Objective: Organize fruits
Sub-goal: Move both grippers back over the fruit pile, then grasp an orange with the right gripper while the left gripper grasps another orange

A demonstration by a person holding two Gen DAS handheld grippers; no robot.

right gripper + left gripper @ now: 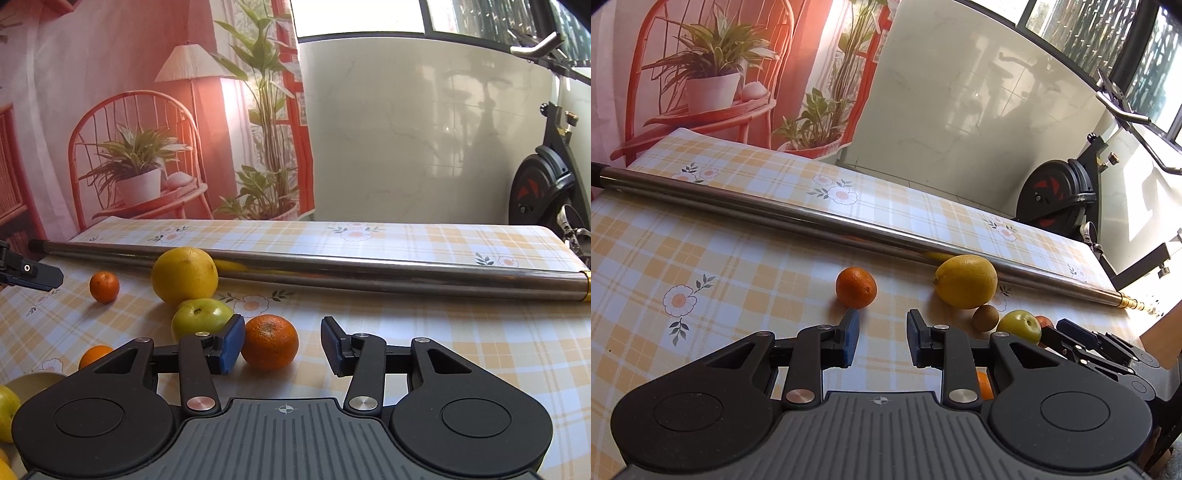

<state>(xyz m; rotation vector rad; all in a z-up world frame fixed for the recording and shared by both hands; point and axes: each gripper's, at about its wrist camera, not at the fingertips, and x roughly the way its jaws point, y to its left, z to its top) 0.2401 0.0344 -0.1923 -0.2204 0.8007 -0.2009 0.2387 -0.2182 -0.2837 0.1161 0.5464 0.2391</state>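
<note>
Hovering low over the table [443, 332], the right gripper [282, 345] is pointing at an orange [269, 341] that is lying between its jaws, toward the left one. The left pad is sitting right against the fruit's side, though whether it is truly touching cannot be told, while the right pad is standing clearly apart, so the jaws are moderately wide and gripping nothing. The orange is round, so no long axis is mattering; the coming move is probably turning on centring it by shifting a little left before closing. A green apple [199, 317] is crowding just behind the left pad, with a big lemon [184, 275] farther back against a metal pole [369, 271]. The left gripper [881, 336] is holding its jaws narrow and empty, pointing at bare cloth, with a small orange [856, 287] lying just beyond its left fingertip. A bowl [33, 380] holding yellow fruit is showing at the near left, likely the place where the fruit is going.
</note>
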